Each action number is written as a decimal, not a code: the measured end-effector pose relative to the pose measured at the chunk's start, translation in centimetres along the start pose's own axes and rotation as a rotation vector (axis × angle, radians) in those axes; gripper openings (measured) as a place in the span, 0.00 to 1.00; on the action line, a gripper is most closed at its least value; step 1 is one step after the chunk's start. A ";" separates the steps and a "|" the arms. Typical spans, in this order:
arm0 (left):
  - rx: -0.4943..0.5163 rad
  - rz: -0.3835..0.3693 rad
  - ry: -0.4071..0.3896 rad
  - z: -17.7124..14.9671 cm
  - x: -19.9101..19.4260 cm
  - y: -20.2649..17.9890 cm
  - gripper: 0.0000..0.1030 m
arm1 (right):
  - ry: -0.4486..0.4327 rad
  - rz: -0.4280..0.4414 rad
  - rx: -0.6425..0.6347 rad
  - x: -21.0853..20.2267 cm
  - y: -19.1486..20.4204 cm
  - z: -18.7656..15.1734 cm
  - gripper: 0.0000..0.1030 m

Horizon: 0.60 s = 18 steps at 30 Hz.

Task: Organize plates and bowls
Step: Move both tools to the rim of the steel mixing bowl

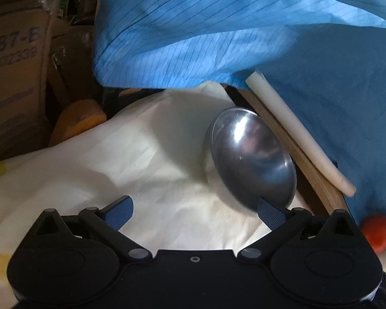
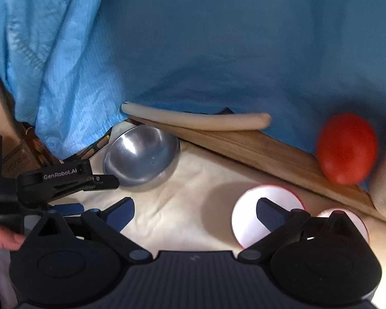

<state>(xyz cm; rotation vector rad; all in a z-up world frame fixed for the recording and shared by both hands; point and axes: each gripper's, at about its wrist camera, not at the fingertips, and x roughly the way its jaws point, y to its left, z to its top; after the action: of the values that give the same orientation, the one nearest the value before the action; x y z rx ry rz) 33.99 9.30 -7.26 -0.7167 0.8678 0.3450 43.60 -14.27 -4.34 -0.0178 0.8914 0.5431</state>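
Observation:
A shiny steel bowl (image 1: 249, 154) rests on a cream cloth (image 1: 146, 159), close to the table's wooden edge (image 1: 314, 164). My left gripper (image 1: 195, 215) is open just short of it, its right pad near the bowl's rim. In the right wrist view the same steel bowl (image 2: 141, 157) sits at centre left, with the left gripper (image 2: 108, 180) beside it. My right gripper (image 2: 195, 215) is open and holds nothing. A white bowl with a red rim (image 2: 247, 216) lies behind its right finger, and a second one (image 2: 360, 221) sits further right.
A person in a blue garment (image 2: 218, 51) stands tight against the table, behind a cream foam edge strip (image 2: 193, 119). A red ball (image 2: 347, 149) sits at the right. Cardboard boxes (image 1: 15, 77) and a yellow object (image 1: 79, 121) lie beyond the table's left side.

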 end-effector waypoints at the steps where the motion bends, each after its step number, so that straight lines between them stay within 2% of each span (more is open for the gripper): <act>1: -0.005 0.000 -0.002 0.2 0.2 0.0 0.99 | 0.001 -0.001 -0.007 0.5 0.1 0.2 0.99; 11: -0.029 0.015 -0.049 1.6 1.3 0.5 0.99 | 0.042 0.024 -0.043 4.8 0.9 2.0 0.93; 18: 0.018 0.033 -0.047 2.0 1.9 -0.1 0.99 | 0.075 0.053 0.028 7.4 0.6 2.9 0.84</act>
<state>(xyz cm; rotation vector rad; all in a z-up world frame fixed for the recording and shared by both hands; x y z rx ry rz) 36.33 10.61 -7.91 -0.6754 0.8383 0.3814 49.17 -9.74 -7.89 0.0113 0.9747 0.5826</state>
